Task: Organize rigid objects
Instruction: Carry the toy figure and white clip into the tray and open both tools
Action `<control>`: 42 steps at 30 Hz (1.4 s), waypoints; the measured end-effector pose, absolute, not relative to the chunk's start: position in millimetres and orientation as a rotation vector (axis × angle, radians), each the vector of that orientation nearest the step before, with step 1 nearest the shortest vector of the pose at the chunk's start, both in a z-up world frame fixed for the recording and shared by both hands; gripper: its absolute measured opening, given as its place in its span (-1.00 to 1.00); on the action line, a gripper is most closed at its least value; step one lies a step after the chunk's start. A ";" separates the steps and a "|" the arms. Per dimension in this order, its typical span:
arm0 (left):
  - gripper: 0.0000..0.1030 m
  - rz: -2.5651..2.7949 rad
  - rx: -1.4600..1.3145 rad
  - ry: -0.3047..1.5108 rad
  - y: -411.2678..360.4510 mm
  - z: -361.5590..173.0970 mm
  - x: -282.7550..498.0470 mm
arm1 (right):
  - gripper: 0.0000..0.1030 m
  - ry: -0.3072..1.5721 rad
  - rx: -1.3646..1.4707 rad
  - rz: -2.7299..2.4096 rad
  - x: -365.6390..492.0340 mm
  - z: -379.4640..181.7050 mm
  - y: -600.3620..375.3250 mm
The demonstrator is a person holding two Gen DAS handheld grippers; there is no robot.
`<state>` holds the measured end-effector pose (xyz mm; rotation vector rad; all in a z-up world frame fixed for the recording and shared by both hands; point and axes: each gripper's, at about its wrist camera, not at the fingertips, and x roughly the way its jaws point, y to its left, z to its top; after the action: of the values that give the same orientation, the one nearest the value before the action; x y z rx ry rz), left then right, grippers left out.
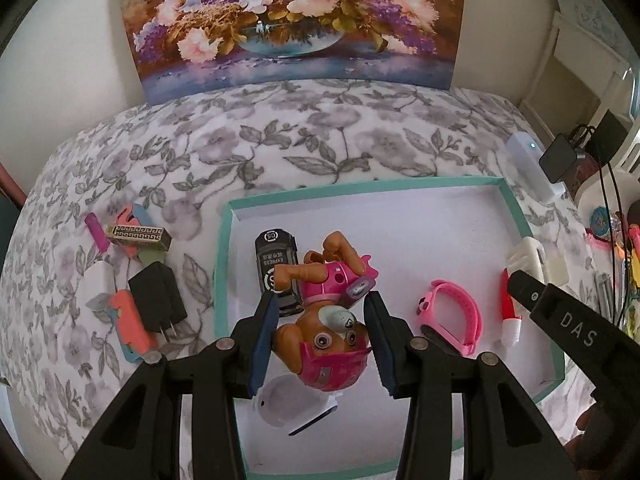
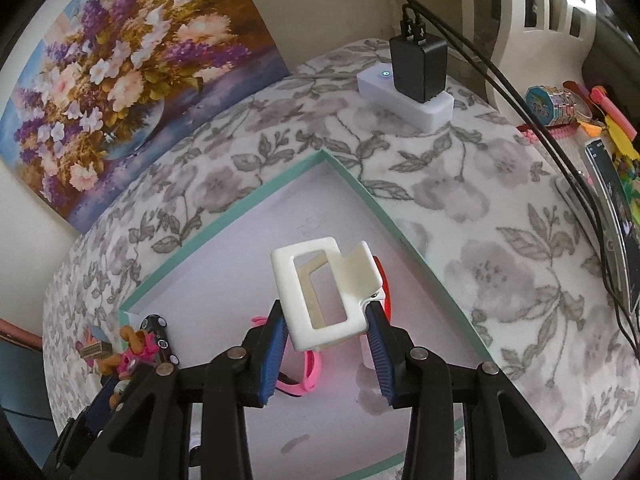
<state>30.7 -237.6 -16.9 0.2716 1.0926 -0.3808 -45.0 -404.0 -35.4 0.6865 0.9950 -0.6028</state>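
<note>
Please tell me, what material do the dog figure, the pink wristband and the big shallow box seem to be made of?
Dog figure: probably hard moulded plastic, glossy, with sharp highlights on its pink helmet.
Pink wristband: likely silicone or soft rubber, matte, its strap bent in a smooth loop.
Box: apparently cardboard, with thin straight teal walls and a flat, dull white floor.

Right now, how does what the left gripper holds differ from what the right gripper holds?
The left gripper is shut on a dog toy; the right gripper is shut on a white clip. The dog toy is brown and pink, a rounded figure; the white clip is one pale colour, a flat frame with an open middle. The dog toy hangs head towards the camera; the white clip sticks out away from it. Both are held over the tray.
</note>
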 end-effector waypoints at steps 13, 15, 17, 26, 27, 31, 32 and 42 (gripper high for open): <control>-0.11 -0.373 0.293 1.129 -238.6 -32.1 33.9 | -0.18 1.040 0.674 -0.595 -39.9 -46.8 -402.2; -0.11 -0.371 0.294 1.134 -238.4 -33.6 34.5 | -0.18 1.046 0.672 -0.594 -39.5 -48.6 -401.8; -0.11 -0.370 0.296 1.138 -238.1 -34.9 34.8 | -0.18 1.052 0.671 -0.594 -39.7 -49.5 -401.8; -0.10 -0.368 0.293 1.153 -237.2 -37.7 35.6 | -0.18 1.048 0.653 -0.602 -41.1 -44.0 -402.2; -0.10 -0.365 0.294 1.155 -236.9 -38.2 35.6 | -0.18 1.051 0.651 -0.602 -40.9 -44.3 -402.0; -0.10 -0.362 0.289 1.157 -235.6 -37.6 36.5 | -0.18 1.068 0.649 -0.600 -39.5 -46.9 -400.7; -0.10 -0.359 0.288 1.156 -235.1 -37.3 36.8 | -0.18 1.072 0.649 -0.599 -39.4 -47.3 -400.4; 0.04 -0.335 0.236 1.152 -224.7 -27.8 42.2 | -0.06 1.092 0.638 -0.603 -38.0 -49.0 -399.7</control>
<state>42.2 -224.7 -27.8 0.2356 1.1515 -0.3347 -38.0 -399.7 -49.0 0.6380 1.0917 -0.6032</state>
